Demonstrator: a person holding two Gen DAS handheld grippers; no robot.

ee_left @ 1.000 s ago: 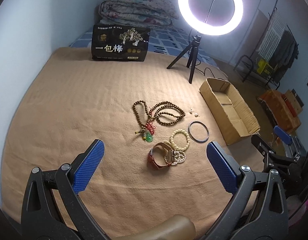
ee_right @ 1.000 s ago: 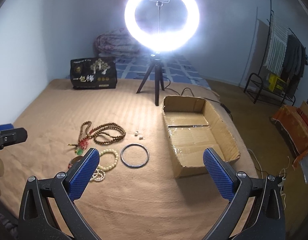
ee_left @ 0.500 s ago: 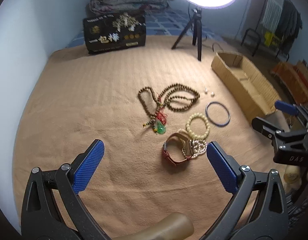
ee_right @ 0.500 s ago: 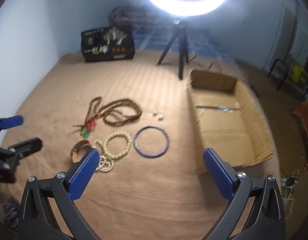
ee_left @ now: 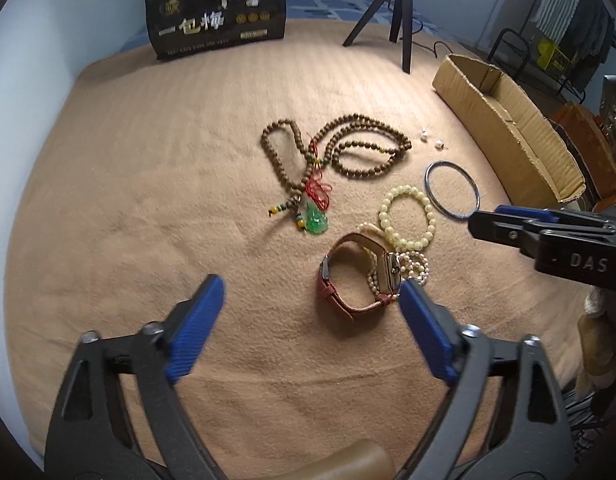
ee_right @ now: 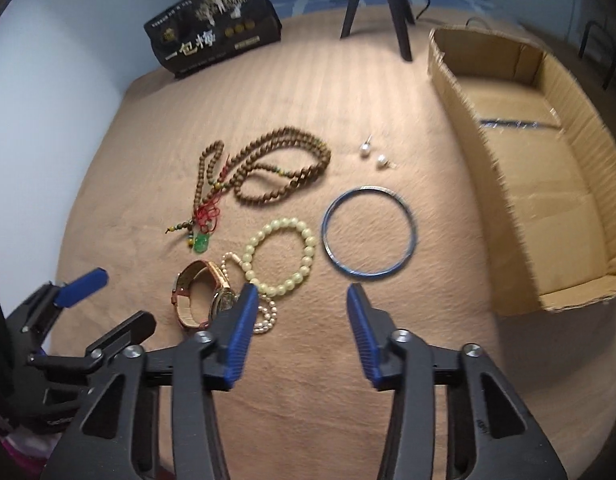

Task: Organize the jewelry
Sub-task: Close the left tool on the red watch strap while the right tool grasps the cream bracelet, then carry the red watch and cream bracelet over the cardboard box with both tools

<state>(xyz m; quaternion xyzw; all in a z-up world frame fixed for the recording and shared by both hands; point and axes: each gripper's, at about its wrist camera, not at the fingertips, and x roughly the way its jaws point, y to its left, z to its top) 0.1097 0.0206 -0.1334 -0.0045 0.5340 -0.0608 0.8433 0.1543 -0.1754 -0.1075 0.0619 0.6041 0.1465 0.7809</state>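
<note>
Behind watch (ee_left: 358,276), pearl bracelet (ee_left: 416,266) half hidden

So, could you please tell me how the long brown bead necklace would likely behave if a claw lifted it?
The brown bead necklace lies in loose, overlapping loops, so it probably hangs limp. Its red cord and green pendant would likely dangle and swing. Round beads may slip between pads.

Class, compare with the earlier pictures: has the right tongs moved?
Yes. The right tongs have come forward and down toward the blue bangle; the cardboard box looms larger.
</note>
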